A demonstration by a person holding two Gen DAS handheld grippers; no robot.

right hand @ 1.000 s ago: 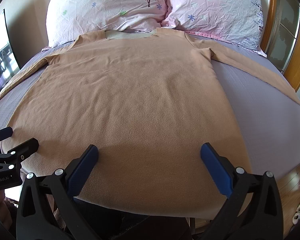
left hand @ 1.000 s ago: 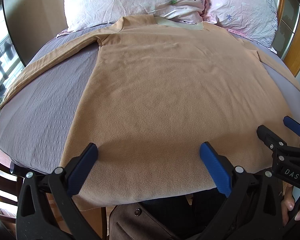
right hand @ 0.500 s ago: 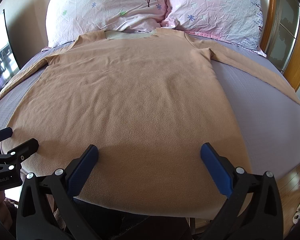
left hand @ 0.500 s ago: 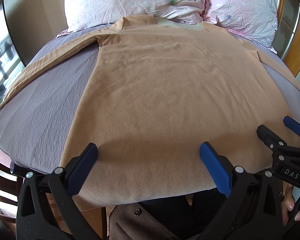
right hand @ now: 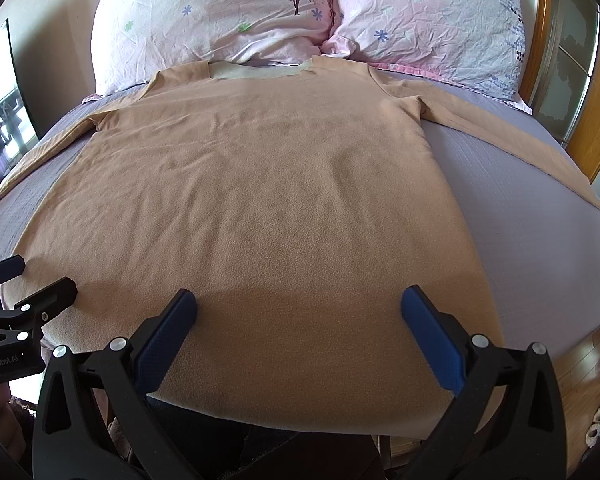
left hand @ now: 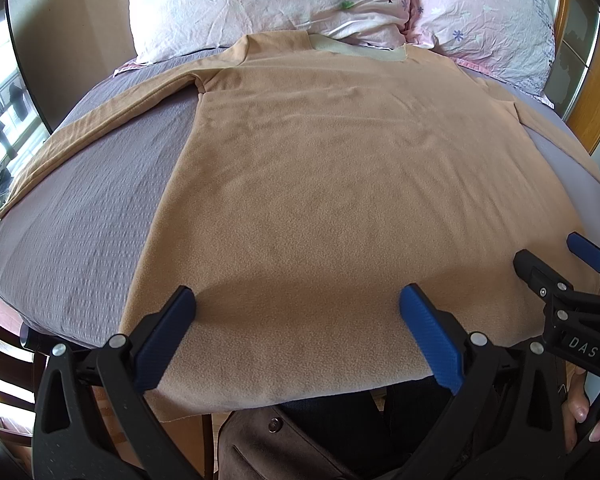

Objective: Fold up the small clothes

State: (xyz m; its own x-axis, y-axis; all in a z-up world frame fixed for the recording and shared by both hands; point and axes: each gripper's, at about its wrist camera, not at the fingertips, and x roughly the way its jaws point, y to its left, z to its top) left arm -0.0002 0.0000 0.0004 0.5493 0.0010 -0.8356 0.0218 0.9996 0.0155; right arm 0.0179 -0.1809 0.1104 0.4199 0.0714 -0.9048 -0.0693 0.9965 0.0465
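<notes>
open grippers point(left hand: 296, 300) over shirt point(left hand: 340, 184) hem

A bedroom with a big bed in the daytime

A purple-grey sheet point(right hand: 520, 216) is covering the bed, and two crinkly pillows (one whitish point(right hand: 204, 20), one pink point(right hand: 428, 20), both with little flowers) are leaning at the top end. A wooden frame point(right hand: 540, 40) with cloudy glass panels is standing on the right. A plain tan wall point(left hand: 72, 40) is showing behind. Bright light is coming in through a window point(left hand: 0, 128) on the left. A wooden floor point(right hand: 588, 372) is peeking out low on the right.
</notes>
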